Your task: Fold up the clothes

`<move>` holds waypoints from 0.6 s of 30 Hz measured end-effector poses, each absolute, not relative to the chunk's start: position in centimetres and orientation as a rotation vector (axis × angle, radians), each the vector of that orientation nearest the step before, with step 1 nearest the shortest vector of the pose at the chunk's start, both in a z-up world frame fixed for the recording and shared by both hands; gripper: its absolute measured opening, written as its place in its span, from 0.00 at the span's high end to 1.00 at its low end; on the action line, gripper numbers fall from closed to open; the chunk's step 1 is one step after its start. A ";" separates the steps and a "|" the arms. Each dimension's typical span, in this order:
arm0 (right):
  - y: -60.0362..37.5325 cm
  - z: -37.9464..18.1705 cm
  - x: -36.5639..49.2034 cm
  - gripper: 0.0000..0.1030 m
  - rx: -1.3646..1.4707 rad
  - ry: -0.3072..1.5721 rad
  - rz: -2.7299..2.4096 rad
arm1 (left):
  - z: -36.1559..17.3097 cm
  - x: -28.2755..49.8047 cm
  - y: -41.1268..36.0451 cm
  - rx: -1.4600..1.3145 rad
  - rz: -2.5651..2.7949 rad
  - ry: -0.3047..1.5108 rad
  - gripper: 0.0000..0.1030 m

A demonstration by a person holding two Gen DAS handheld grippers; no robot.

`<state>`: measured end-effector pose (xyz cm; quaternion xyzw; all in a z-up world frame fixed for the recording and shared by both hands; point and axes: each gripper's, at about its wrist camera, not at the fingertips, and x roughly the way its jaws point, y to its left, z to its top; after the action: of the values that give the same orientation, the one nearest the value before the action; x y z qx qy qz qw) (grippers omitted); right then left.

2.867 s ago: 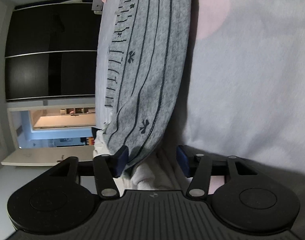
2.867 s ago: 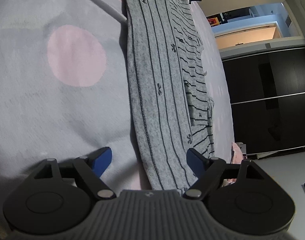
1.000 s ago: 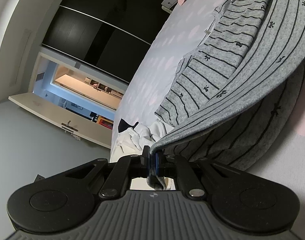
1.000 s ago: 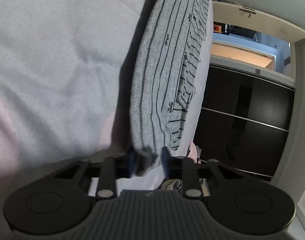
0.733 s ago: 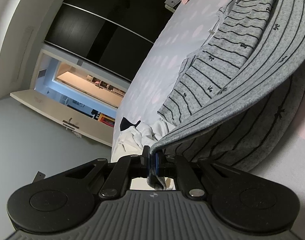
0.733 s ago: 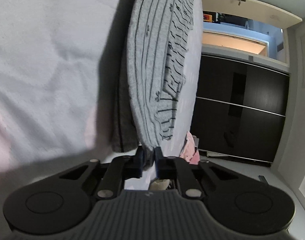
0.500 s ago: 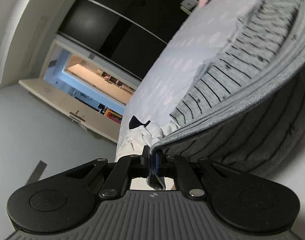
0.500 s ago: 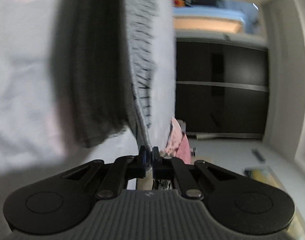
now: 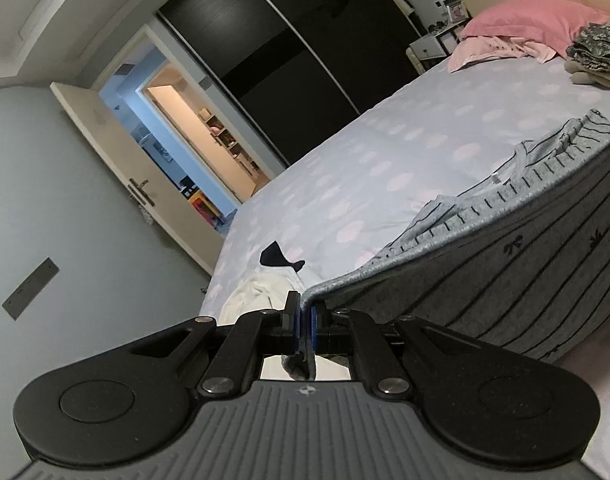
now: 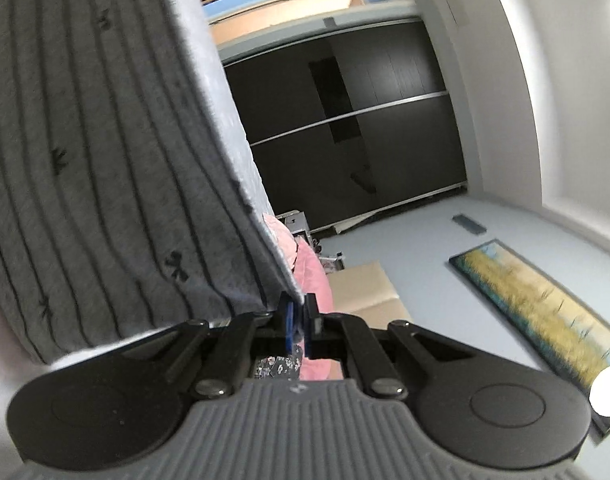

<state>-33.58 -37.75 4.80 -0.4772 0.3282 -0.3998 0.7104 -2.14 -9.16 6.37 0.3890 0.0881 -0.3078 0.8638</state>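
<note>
While left claw (image 9: 303, 319) and right claw (image 10: 299, 316) clamp striped garment (image 9: 525, 272), hem hangs above bed (image 9: 385, 168).

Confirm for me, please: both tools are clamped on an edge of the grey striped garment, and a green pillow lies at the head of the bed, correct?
Not quite: the pillow is pink, not green, as the left wrist view shows. The rest holds: the left tool and the right tool are each shut on an edge of the grey striped garment above the dotted bed sheet.
</note>
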 end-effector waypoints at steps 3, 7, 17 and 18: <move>-38.4 6.4 -32.6 0.95 -1.045 0.725 -0.887 | 7.2 -1.6 -10.0 0.833 -0.656 0.177 0.97; -40.1 7.0 -30.7 0.95 -1.040 0.746 -0.890 | 7.5 -0.1 -12.2 0.868 -0.660 0.168 0.97; -48.1 8.3 -21.0 0.95 -0.969 0.803 -0.880 | 5.9 7.0 -19.8 0.966 -0.653 0.211 0.97; -49.0 8.1 -19.9 0.95 -0.964 0.810 -0.875 | 5.4 7.8 -20.7 0.977 -0.656 0.223 0.97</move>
<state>-19.90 -49.00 8.09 -0.4362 0.3666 -0.3959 0.7201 7.82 -20.72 5.45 0.4600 0.1048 -0.3086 0.8259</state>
